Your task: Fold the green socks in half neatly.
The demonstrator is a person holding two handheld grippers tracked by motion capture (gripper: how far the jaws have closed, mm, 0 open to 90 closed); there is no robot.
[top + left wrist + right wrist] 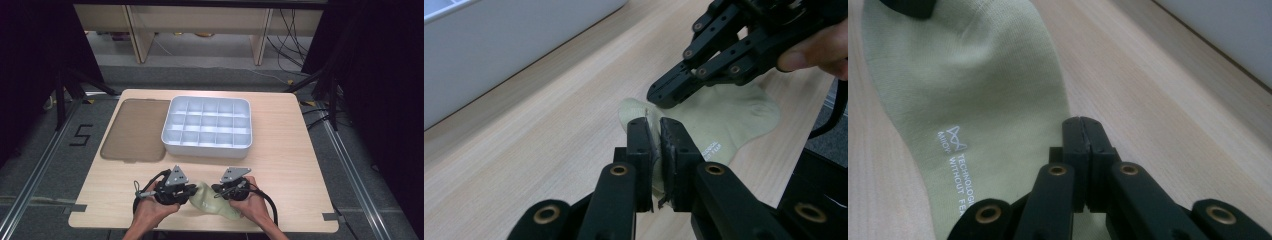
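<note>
A pale green sock (212,199) lies limp at the table's (290,150) near edge. The left gripper (659,131) pinches one edge of it, while the right gripper (1081,131) stands closed at the other edge, seemingly clamping cloth there. It looks light, soft and floppy, so its edges are best for gripping.

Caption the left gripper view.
Left gripper pinches a pale green sock on the table; right gripper rests on it.

Sock (968,95): "TECHNOLOG"; floor (45,150): "5" (80,135).
</note>
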